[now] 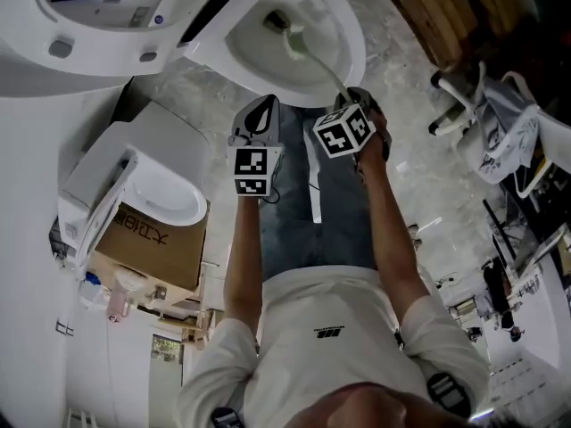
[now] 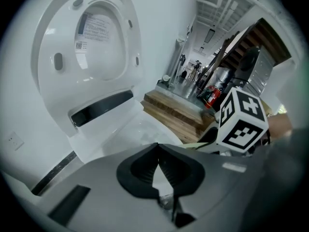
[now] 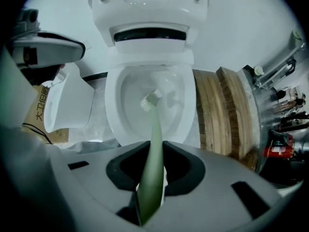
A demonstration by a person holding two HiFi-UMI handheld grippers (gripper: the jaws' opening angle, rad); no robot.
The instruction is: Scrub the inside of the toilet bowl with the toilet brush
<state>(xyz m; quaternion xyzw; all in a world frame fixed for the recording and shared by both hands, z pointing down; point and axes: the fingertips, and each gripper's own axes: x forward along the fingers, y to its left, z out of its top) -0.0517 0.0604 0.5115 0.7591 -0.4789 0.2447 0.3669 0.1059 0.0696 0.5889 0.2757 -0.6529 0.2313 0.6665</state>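
Closest to the head camera is the person's white shirt (image 1: 330, 328), and both forearms stretch from it toward the toilet. At the far left a second toilet (image 1: 156, 181) sits on a cardboard box (image 1: 147, 239). Next comes my left tool (image 1: 260, 107), held just short of the front rim. In its own view the jaws are pressed together at the tips with nothing between them, and they point toward the raised lid (image 2: 96, 37). Just beside it on the right, my right tool (image 1: 355, 96) is clamped on the pale green handle of the toilet brush (image 1: 310, 53). The handle runs slanted over the front rim of the toilet bowl (image 1: 355, 38), and the white bristle head is low inside the bowl. I cannot tell if the bristles touch the porcelain. To the right of the bowl stand wooden boards (image 3: 217, 115).
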